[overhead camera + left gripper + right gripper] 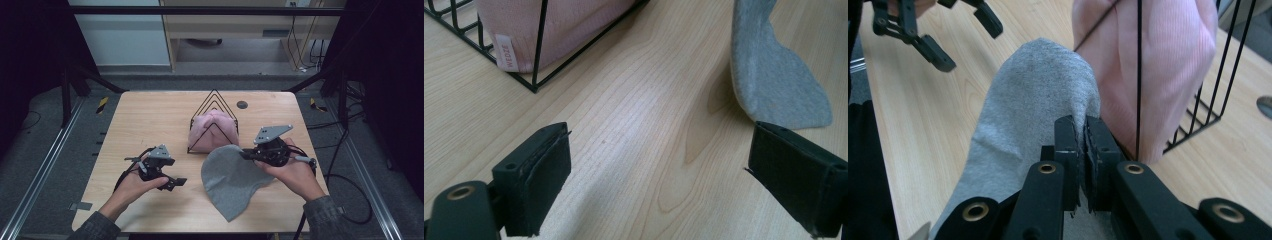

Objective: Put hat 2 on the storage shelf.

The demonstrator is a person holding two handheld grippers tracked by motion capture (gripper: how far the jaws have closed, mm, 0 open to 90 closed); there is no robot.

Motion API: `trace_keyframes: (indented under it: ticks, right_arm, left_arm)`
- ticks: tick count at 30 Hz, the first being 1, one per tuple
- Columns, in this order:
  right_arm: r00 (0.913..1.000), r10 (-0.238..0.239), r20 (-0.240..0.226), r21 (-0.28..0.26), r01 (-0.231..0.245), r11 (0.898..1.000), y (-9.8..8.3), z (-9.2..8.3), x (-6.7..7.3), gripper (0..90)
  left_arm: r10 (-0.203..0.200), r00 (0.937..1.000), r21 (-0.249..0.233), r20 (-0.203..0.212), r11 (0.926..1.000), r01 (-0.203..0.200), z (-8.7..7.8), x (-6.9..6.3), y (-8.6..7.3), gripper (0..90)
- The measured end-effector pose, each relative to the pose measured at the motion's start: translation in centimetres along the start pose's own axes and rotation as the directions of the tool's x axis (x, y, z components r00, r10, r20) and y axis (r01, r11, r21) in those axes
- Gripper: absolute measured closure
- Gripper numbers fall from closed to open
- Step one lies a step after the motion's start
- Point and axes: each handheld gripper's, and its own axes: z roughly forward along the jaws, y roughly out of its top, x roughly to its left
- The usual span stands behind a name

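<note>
**Item: grey knit cap, lifted by one edge beside a wire rack**

- **Grey cap** [231, 179]: soft knit, judged light and limp. It lies on the right half of the tabletop [150, 125], its far edge raised, the rest draped down and trailing toward the near edge. It will sag and fold under its own weight; a pinch on the rim or hem should hold better than one mid-cloth, which would bunch.
- **Right gripper** [1083, 140]: clenched on a fold of the grey cap at its upper edge, jaws pressed together with cloth between, held above the tabletop just beside the rack.
- **Left gripper** [659, 165]: released, jaws standing wide apart with bare wood between them, low over the tabletop left of the cap and not touching it. It is well placed to take the free lower hem.
- **Wire rack** [214, 120]: black, triangular, standing at mid-tabletop toward the far side.
- **Pink cap** [212, 131]: same soft kind, already seated inside the rack, label outward.
- **Clearances**: open wood left and in front of the rack. The rack's thin wires lie close to the raised cloth and could snag the knit. The cap's tail lies near the tabletop's near edge.
</note>
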Motion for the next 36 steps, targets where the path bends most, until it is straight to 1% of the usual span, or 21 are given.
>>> trace_keyframes:
  ticks: [2, 5, 6, 14, 15, 24, 29, 31, 36]
  right_arm:
    - [0.9999, -0.012, 0.004, -0.001, 0.012, 1.000, 0.6, -0.2, 0.2, 86.1]
    - [0.9996, -0.027, 0.006, -0.022, 0.027, 0.999, 1.4, -0.5, 0.5, 86.1]
    - [0.9995, -0.033, 0.006, -0.025, 0.033, 0.999, 1.7, -0.6, 0.6, 86.1]
    - [0.9977, -0.066, 0.015, -0.049, 0.067, 0.997, 3.5, -1.2, 0.9, 86.2]
    - [0.9975, -0.069, 0.017, -0.054, 0.069, 0.996, 3.7, -1.3, 1.0, 86.2]
    - [0.9957, -0.091, 0.012, -0.079, 0.092, 0.993, 5.5, -2.0, 1.2, 86.2]
    - [0.9947, -0.102, 0.013, -0.085, 0.103, 0.991, 6.3, -2.2, 1.3, 86.2]
    - [0.9935, -0.114, 0.010, -0.087, 0.114, 0.990, 6.8, -2.1, 1.5, 86.2]
    - [0.9921, -0.126, 0.006, -0.092, 0.126, 0.988, 7.4, -2.1, 1.7, 86.2]
  left_arm:
    - [0.002, 1.0000, 0.007, -0.008, 1.0000, -0.002, -0.1, 0.0, 0.0, 9.5]
    - [-0.004, 0.9999, 0.010, -0.013, 0.9999, 0.004, -0.1, -0.1, -0.1, 9.1]
    - [-0.009, 0.9999, 0.005, -0.008, 0.9999, 0.009, -0.1, -0.1, -0.1, 9.1]
    - [-0.001, 1.0000, 0.010, -0.007, 0.9999, 0.001, -0.6, -0.2, 0.1, 9.1]
    - [-0.006, 1.0000, 0.007, -0.005, 1.0000, 0.006, -0.6, -0.2, 0.1, 9.1]
    - [0.002, 1.0000, -0.010, 0.009, 0.9999, -0.002, -1.0, -0.6, 0.8, 9.3]
    - [0.014, 0.9999, -0.013, 0.006, 0.9998, -0.014, -1.3, -0.5, 1.2, 9.3]
    - [0.006, 1.0000, -0.018, 0.004, 0.9998, -0.006, -1.4, -0.3, 1.3, 9.5]
    - [0.014, 0.9999, -0.029, 0.005, 0.9995, -0.014, -1.7, -0.4, 1.8, 9.6]
